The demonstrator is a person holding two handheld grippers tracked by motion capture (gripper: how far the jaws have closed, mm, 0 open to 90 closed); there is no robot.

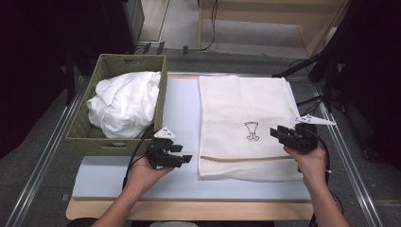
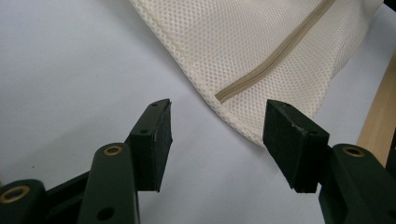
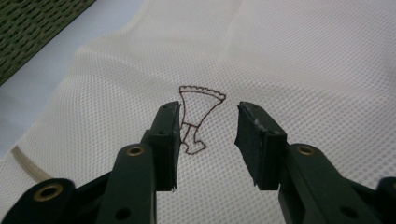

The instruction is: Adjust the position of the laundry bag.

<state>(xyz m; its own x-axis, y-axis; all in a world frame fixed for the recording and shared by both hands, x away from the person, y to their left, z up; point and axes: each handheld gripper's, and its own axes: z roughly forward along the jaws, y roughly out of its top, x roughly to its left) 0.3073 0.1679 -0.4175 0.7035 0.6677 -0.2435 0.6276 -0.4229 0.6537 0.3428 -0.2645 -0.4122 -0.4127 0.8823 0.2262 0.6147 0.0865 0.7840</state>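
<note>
Closest to the camera in the high view are the person's two arms, each hand holding a gripper. Under them is the worktop, covered by a pale blue mat.

A big cream mesh bag lies flat on the right half of the mat. It has a zip running near its front edge and a small brown cup drawing in the middle.

A green woven basket stands on the left side, just beside the bag but not touching it. A bundle of white cloth sits inside it.

The left gripper is over the blue mat, just beside the bag's front left corner. In the left gripper view its fingers are wide apart and hold nothing. The bag's corner and the end of the zip lie just ahead of them.

The right gripper is over the bag, near the drawing. In the right gripper view its fingers are apart too, with nothing pinched between them.
</note>
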